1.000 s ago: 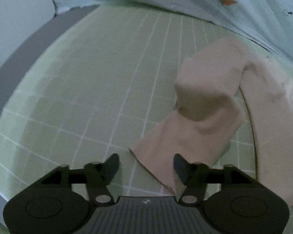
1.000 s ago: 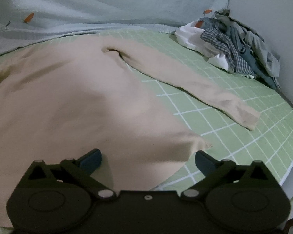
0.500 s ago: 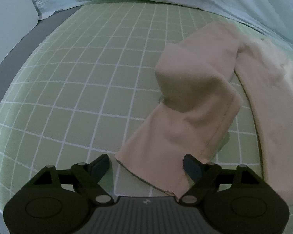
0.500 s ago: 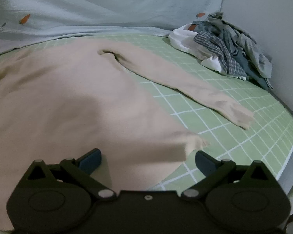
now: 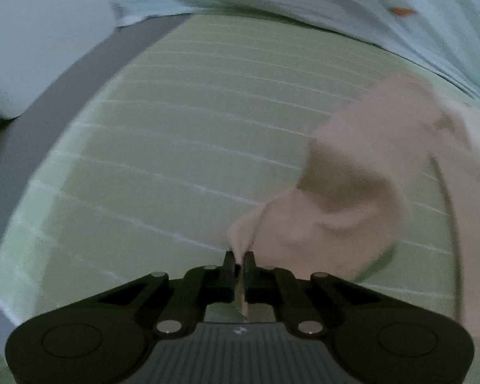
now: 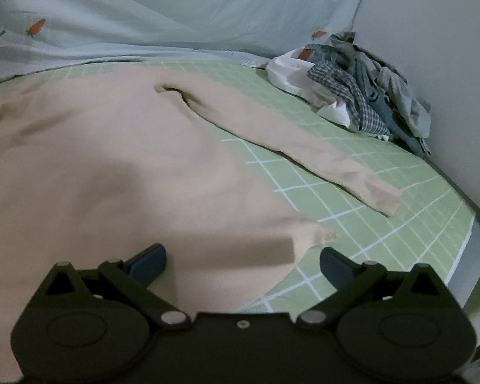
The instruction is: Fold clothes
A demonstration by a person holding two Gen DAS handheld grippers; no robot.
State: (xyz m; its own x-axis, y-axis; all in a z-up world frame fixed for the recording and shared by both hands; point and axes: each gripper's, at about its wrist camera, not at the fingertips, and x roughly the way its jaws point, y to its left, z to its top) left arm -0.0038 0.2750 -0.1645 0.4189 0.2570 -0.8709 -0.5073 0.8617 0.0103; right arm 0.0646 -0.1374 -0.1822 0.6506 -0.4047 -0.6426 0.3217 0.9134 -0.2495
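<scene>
Left gripper (image 5: 239, 257) has its jaws clamped on the cuff of the beige sweater (image 6: 118, 172) — likely to swing that sleeve inward. Sweater lies spread on the bed (image 6: 384, 224); right gripper (image 6: 242, 260) hovers near its hem, jaws wide apart.

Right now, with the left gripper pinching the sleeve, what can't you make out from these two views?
- Left wrist view: motion blur smears the beige sweater; the sleeve's folds are unclear where the left gripper pinches it.
- Right wrist view: the sweater's hem is hidden under the open right gripper.
- Right wrist view: the clothes pile is too tangled to count garments.
</scene>
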